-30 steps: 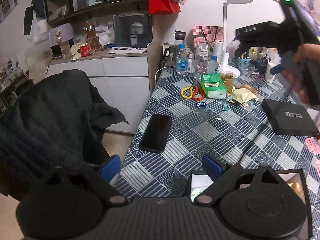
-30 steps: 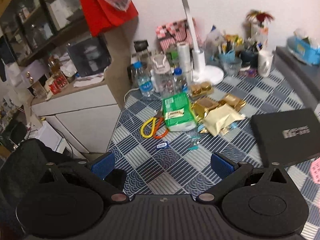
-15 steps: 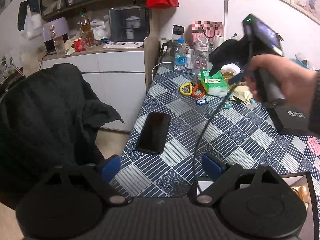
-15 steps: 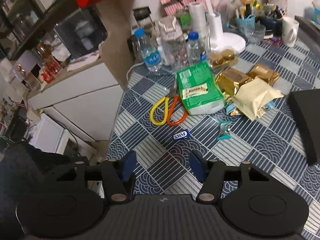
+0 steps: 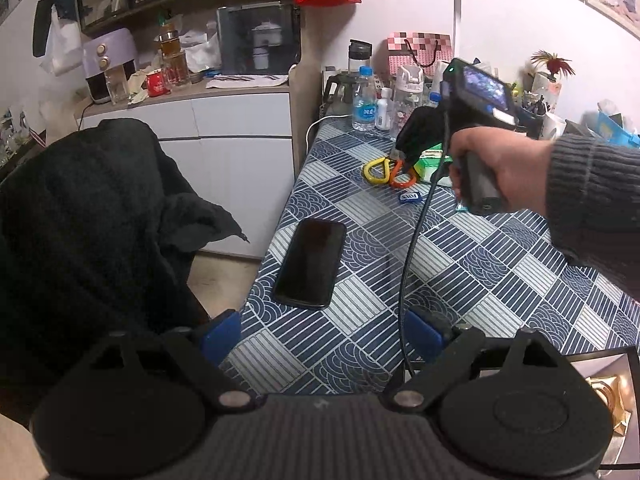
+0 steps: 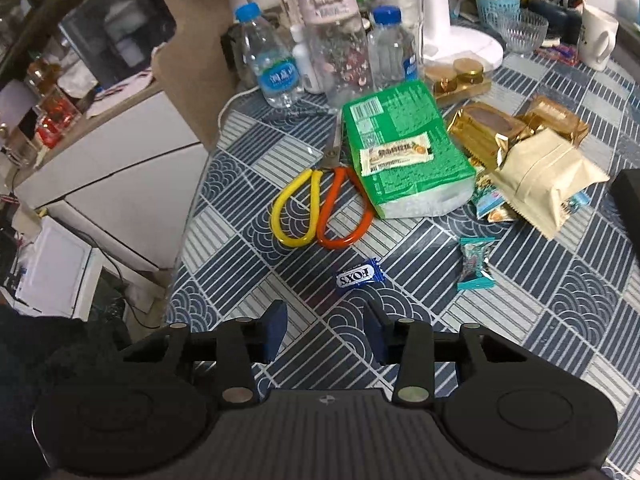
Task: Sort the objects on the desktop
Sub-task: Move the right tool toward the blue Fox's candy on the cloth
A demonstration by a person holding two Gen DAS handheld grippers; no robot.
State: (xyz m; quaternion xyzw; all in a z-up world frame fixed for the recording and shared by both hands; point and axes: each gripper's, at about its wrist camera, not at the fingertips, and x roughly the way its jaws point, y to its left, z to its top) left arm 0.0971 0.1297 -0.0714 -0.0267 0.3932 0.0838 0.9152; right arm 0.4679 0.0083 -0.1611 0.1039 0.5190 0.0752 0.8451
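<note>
Your right gripper hangs above the blue-patterned surface, pointing steeply down. Its jaws have just been closing and now stand partly apart with nothing between them; only bare cloth shows in the gap. Just ahead of the fingertips lies a small blue candy, apart from both pads. To its right sits a teal-wrapped candy.

Farther on, the scissors with one yellow and one orange handle lie flat, the orange loop touching the green tissue pack. A small white sachet rests on top of that pack. Right of the pack is a heap of gold and cream snack packets. Water bottles stand behind, near the base of a white lamp.

Your left gripper is wide open and empty, held over the near edge of the surface. A black phone lies face up just beyond its fingertips. From the left wrist view, your right hand grips the handle of the other tool, a black cable trailing down from it. A dark garment is draped over a chair beside the surface.
</note>
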